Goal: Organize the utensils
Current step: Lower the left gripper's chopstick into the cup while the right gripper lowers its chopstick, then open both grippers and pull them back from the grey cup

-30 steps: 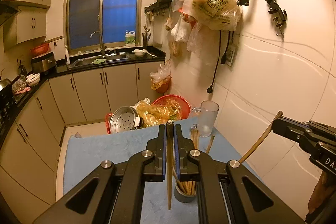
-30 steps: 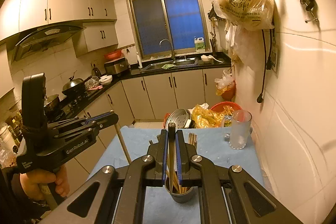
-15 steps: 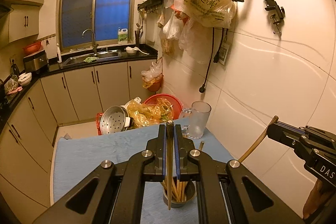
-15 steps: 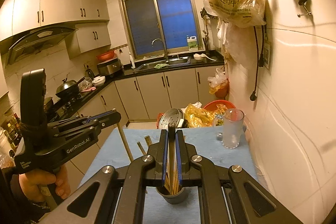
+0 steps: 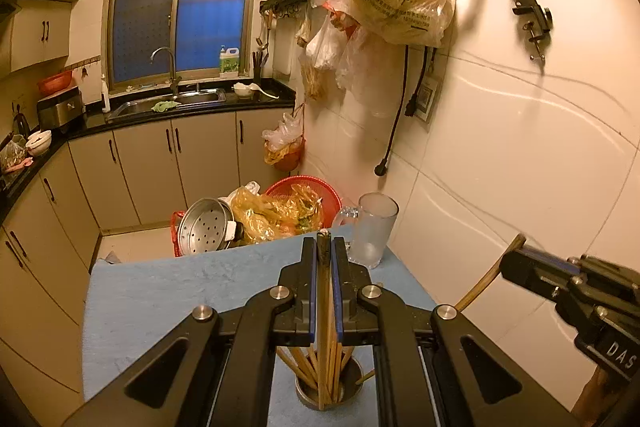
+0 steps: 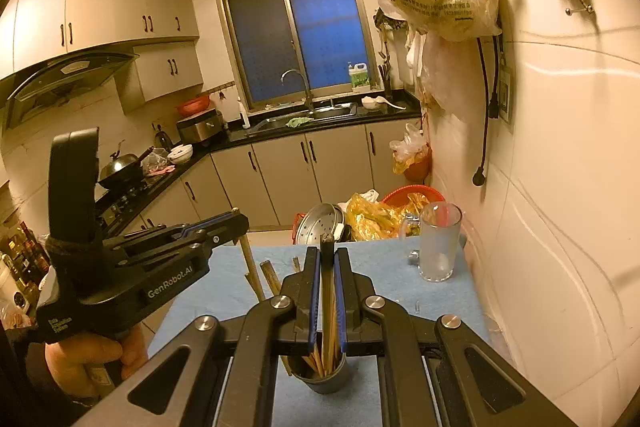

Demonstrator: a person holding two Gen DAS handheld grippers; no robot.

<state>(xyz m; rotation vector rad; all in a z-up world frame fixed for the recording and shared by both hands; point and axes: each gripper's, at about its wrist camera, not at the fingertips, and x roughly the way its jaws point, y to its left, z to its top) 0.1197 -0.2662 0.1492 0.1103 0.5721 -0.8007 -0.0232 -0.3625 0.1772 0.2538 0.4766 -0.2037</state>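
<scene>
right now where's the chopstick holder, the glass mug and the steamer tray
chopstick holder [image 6: 326, 379]: right wrist view, on its dark outer wall.
glass mug [image 5: 374, 233]: left wrist view, on the frosted side wall.
steamer tray [image 5: 202, 229]: left wrist view, on its perforated base.

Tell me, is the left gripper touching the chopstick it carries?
Touching. In the left wrist view the left gripper is shut on a chopstick, both blue pads pressed against its sides, its lower end hanging into the metal cup.
</scene>
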